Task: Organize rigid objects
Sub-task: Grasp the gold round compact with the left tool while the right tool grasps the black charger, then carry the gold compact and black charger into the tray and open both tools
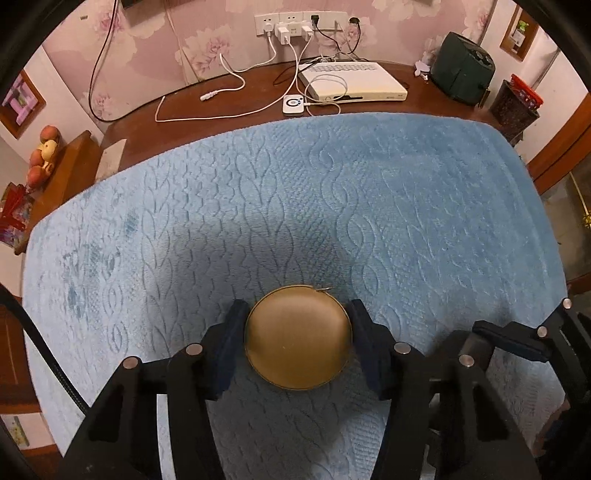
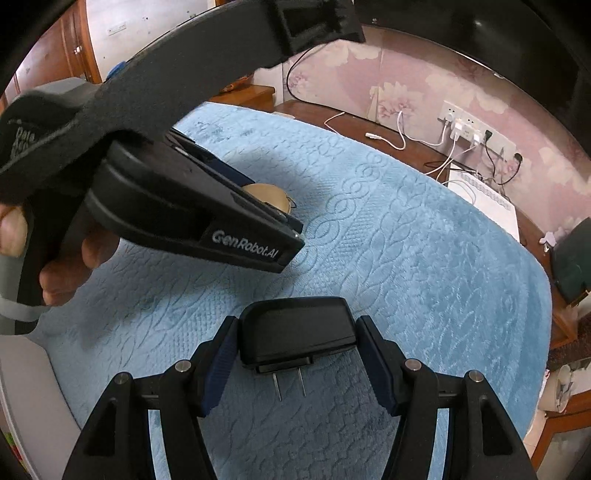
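My left gripper (image 1: 297, 314) is shut on a round gold zip case (image 1: 297, 338), its blue pads against both sides, just above the blue blanket (image 1: 332, 206). In the right wrist view the left gripper (image 2: 291, 236) shows at the left with the gold case (image 2: 267, 197) peeking out between its fingers. My right gripper (image 2: 297, 328) is shut on a black plug adapter (image 2: 295, 328) whose two metal prongs point toward the camera. The right gripper also shows at the lower right of the left wrist view (image 1: 517, 341).
The blue blanket covers a brown wooden table (image 1: 221, 96). At its far edge lie a white flat box (image 1: 354, 81), a small white device (image 1: 294, 105) and white cables under a wall socket strip (image 1: 295, 24). A dark green appliance (image 1: 463, 70) stands far right.
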Tool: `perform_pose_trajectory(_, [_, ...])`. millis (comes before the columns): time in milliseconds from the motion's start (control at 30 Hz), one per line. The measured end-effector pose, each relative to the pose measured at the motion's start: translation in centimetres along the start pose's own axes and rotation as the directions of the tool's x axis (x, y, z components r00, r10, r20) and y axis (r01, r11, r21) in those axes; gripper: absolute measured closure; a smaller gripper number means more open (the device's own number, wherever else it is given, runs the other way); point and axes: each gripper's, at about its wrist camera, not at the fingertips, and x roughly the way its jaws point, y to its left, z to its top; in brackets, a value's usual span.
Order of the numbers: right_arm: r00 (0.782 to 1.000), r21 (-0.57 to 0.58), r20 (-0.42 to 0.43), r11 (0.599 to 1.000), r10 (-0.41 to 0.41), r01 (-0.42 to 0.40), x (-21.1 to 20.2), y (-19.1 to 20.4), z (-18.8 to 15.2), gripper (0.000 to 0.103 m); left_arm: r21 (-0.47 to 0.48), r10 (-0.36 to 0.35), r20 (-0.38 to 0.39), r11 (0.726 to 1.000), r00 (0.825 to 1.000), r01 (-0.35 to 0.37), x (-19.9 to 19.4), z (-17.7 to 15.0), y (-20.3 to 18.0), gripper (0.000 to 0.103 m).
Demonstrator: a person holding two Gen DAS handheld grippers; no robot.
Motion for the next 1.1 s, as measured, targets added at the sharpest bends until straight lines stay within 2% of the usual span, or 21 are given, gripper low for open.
perform_pose_trajectory(200, [1.000,-0.002,0.029,1.000,-0.005,0.005,-2.2,0.5,0.6,0.039,-0.007,0.019,0.027,1.000,0.999,-0.019,-2.1,-0.8,-0.1,0.045])
perform_pose_trajectory(600, [0.993,0.020,0.112,0.999,-0.034,0.032,-10.3,3.2,1.1,0.039,-0.045,0.005,0.127,0.999,0.992,0.001,-12.9,-5.3,0.8,0.045])
perform_pose_trajectory(733, [0.992,0.060,0.127,0.998,-0.024,0.017,-13.4,5.2,-0.2,0.039,-0.073,-0.003,0.147,0.997,0.989,0.014,-16.7,-8.9,1.6,0.045])
perform_pose_trajectory(867, [0.991,0.089,0.133,0.996,-0.035,0.023,-16.1,8.0,-2.0,0.039,-0.100,-0.011,0.144,0.995,0.989,0.026,-18.8,-12.4,2.1,0.045])
perform_pose_trajectory(1100, [0.993,0.148,0.112,0.989,-0.031,0.014,-18.6,12.9,-5.9,0.039,-0.155,-0.015,0.129,0.987,0.992,0.035,-20.4,-18.4,1.9,0.045])
